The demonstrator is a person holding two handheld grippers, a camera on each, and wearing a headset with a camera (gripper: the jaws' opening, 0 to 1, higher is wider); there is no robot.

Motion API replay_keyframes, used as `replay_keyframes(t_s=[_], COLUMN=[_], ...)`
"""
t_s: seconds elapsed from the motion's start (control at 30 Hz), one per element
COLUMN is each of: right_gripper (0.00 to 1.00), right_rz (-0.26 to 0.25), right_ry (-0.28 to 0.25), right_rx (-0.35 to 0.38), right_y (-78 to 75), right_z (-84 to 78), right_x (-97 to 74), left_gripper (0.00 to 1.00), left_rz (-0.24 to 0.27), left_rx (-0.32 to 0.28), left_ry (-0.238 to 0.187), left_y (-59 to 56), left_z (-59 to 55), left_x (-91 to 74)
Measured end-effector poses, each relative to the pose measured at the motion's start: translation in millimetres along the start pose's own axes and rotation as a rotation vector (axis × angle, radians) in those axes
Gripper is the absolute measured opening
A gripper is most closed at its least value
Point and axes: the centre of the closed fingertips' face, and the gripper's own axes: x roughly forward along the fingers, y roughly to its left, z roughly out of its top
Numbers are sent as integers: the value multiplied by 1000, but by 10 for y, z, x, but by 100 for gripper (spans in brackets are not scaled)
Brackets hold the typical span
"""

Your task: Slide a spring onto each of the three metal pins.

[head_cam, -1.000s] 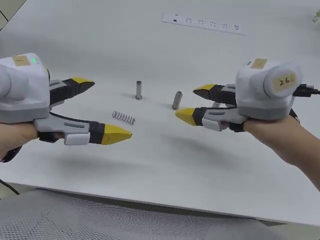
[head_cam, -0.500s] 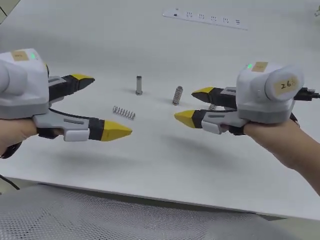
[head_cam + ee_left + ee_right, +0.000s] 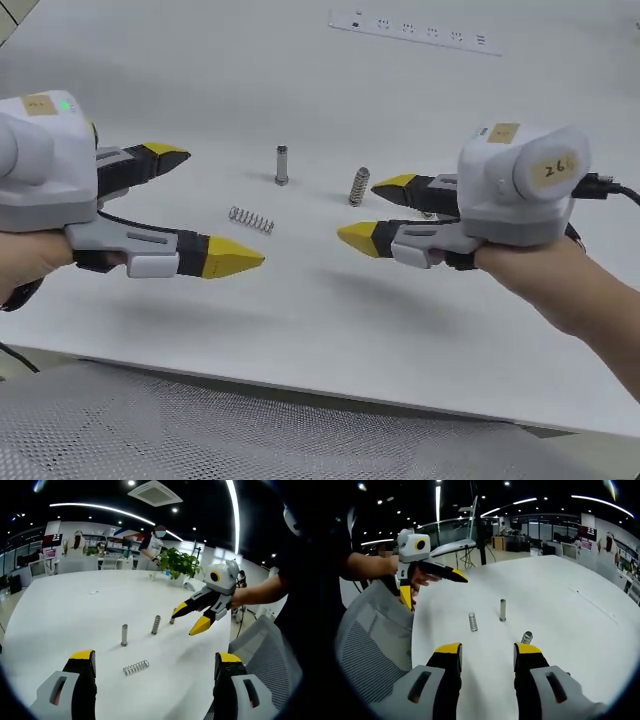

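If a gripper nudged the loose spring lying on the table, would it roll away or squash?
The loose spring lies on its side on the smooth white table, so a sideways push would probably roll it. Its thin open coils suggest it is light and may squash under a hard pinch.

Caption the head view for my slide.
Open left gripper and open right gripper near lying spring, bare pin, standing spring.

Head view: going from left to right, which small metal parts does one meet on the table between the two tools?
loose spring lying flat → bare pin standing upright → standing spring
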Motion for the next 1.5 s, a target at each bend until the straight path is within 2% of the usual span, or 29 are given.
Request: replay_keyframes(t_s=[0.43,1.03,1.5], right_gripper=[39,34,28], right_rz=[41,116,140], right_ry=[9,21,61], right_rx=[-36,-98,-123], right_y=[104,303,422], right_z=[100,311,234], right_x=[190,571,826], left_gripper=[96,95,95], left_rz=[2,12,2], left_rx=[7,-5,-4], left_ry=[-5,-1,-3], left_y=[18,52,50], left_z=[17,-28,-20], left_x=[-18,-54,-49])
